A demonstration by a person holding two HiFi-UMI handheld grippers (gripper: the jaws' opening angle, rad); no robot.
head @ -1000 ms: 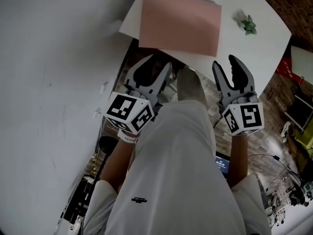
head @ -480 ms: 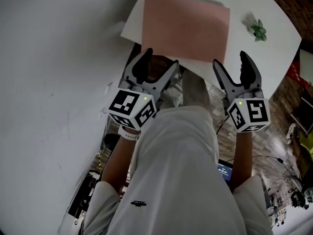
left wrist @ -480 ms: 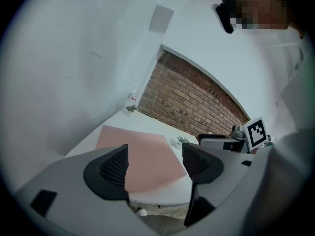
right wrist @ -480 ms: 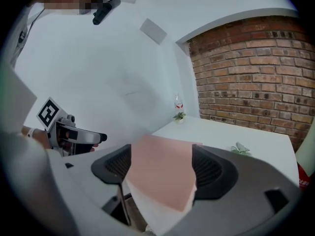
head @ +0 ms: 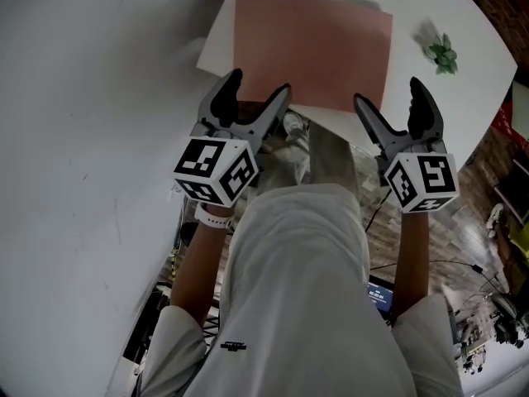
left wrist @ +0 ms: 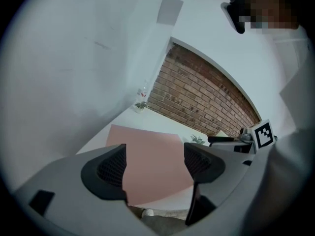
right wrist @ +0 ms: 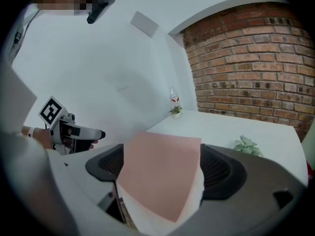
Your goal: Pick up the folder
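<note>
The flat salmon-pink rectangular folder [head: 312,52] lies on the white bench [head: 463,98], by its near edge. The left tongs [head: 259,83] and right tongs [head: 388,91] have just been opening and hover released before that edge, gripping nothing. A small green plant [head: 442,52] sits apart.

White table [head: 475,23] with a pink folder [head: 312,50] on it
The folder lies flat close to the table's near edge; a small green plant [head: 442,52] sits well apart to its right, another small plant [right wrist: 175,111] at the far corner
</note>
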